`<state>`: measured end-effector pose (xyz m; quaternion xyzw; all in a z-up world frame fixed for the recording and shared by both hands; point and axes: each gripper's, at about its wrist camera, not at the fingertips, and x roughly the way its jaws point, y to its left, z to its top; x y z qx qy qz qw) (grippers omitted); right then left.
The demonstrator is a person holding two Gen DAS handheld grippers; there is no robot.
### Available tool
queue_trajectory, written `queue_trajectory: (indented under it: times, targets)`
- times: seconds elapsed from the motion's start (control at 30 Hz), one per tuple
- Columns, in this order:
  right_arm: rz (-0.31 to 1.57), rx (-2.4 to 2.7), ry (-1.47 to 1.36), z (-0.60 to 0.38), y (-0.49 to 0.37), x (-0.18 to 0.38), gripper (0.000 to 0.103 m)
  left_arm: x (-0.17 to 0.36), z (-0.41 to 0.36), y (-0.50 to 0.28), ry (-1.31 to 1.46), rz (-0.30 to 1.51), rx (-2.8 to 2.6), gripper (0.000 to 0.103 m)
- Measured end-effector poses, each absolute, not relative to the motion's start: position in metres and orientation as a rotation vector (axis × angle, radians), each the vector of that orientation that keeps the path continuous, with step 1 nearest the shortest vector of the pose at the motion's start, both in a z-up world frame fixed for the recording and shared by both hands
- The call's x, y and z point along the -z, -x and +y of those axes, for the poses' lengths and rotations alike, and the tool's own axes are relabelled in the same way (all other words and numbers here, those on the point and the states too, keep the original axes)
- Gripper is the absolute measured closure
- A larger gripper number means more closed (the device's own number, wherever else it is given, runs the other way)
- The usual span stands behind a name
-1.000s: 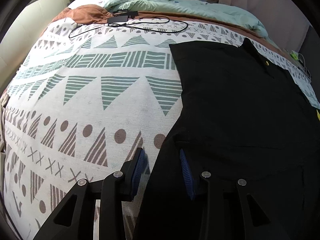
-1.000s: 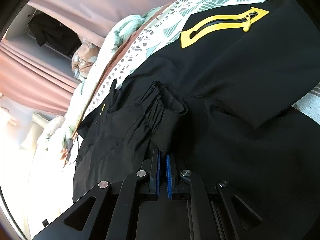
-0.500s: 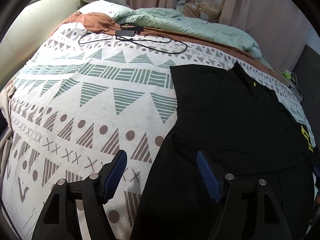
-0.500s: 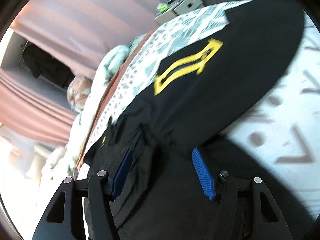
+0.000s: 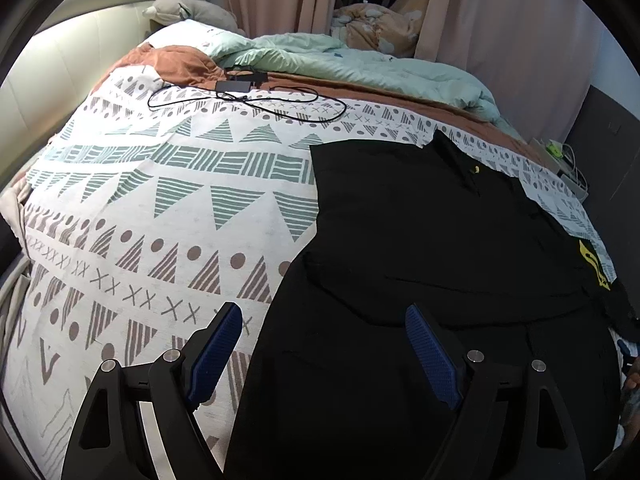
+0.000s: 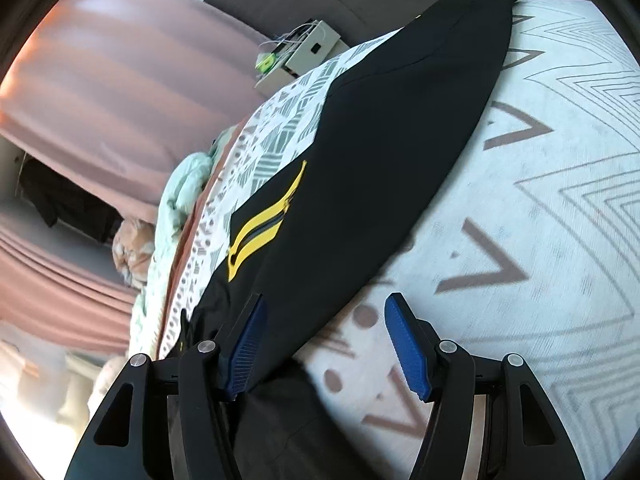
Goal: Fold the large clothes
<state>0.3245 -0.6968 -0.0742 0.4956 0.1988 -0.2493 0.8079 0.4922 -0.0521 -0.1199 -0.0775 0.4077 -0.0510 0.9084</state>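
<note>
A large black jacket (image 5: 420, 220) lies flat on the right half of the bed, with a small yellow zip trim (image 5: 594, 266) near its right edge. My left gripper (image 5: 323, 310) hovers over the jacket's near left edge. Its jaws are opening and hold nothing; the cloth lies below them. In the right wrist view a black sleeve (image 6: 380, 140) stretches away to the upper right, with the yellow-trimmed zip (image 6: 260, 224) on it. My right gripper (image 6: 326, 300) stands open above the sleeve's near edge and the bedspread, empty.
The bed has a white bedspread (image 5: 160, 200) with green and brown shapes. A black charger with its cable (image 5: 240, 86) lies at the far side. Behind it are a mint duvet (image 5: 360, 64) and pink curtains. A socket box (image 6: 308, 48) sits beside the bed.
Both grippers went from shut or nearly shut to open. The right one released a bunched black cuff and swung right along the sleeve. The left one released the jacket's edge and rose.
</note>
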Motion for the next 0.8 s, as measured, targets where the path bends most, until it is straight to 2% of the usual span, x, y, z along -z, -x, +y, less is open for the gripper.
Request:
queue_trajectory:
  times: [0.13,0.33,0.4,0.43,0.8]
  targets:
    - [0.416,0.531,-1.06,-0.704,-0.329,0.078,0.044,0.121,-0.054,-0.495,0.168,0.842,0.094,0.018]
    - [0.408,0.53,-1.067,-0.717,-0.337,0.085,0.059,0.121,-0.059,-0.498,0.171,0.836,0.083,0.018]
    - [0.409,0.532,-1.068,-0.72,-0.344,0.088,0.077,0.124,-0.06,-0.499,0.17,0.846,0.081,0.018]
    - [0.42,0.532,-1.067,-0.721,-0.346,0.09,0.097,0.124,-0.06,-0.499,0.168,0.851,0.079,0.018]
    - [0.318,0.452,-0.965,-0.699,-0.348,0.047,0.099,0.101,-0.053,-0.487,0.232,0.812,0.069,0.018]
